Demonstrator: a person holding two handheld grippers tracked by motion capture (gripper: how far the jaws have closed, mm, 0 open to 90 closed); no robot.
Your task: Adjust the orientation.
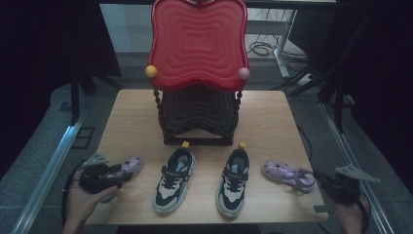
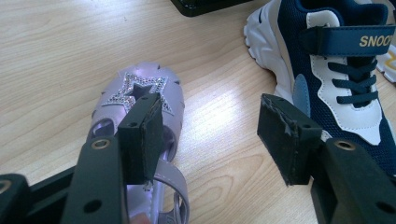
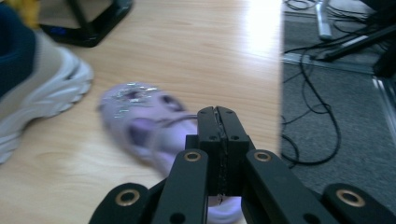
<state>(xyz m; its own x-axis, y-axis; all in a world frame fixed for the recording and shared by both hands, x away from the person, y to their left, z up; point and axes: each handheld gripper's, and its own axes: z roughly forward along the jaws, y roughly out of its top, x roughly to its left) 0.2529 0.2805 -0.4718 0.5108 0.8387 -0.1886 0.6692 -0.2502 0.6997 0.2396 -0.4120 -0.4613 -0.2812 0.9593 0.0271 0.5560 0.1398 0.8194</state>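
Note:
Two purple star sandals and a pair of navy-and-white sneakers lie in a row on the wooden table (image 1: 131,117). My left gripper (image 1: 117,171) (image 2: 212,116) is open low over the left sandal (image 1: 132,164) (image 2: 140,86). One jaw hangs above its strap, the other beside the left sneaker (image 1: 174,178) (image 2: 336,70). My right gripper (image 1: 325,179) (image 3: 218,112) is shut just behind the heel of the right sandal (image 1: 285,173) (image 3: 140,116), which looks blurred. I see nothing between its jaws. The right sneaker (image 1: 234,180) (image 3: 32,79) lies left of that sandal.
A two-tier shoe rack (image 1: 197,44) with a red wavy top shelf and a dark lower shelf (image 1: 197,114) stands at the back middle of the table. Its black base (image 2: 201,5) (image 3: 88,28) is just behind the sneakers. Cables (image 3: 317,112) lie on the floor to the right.

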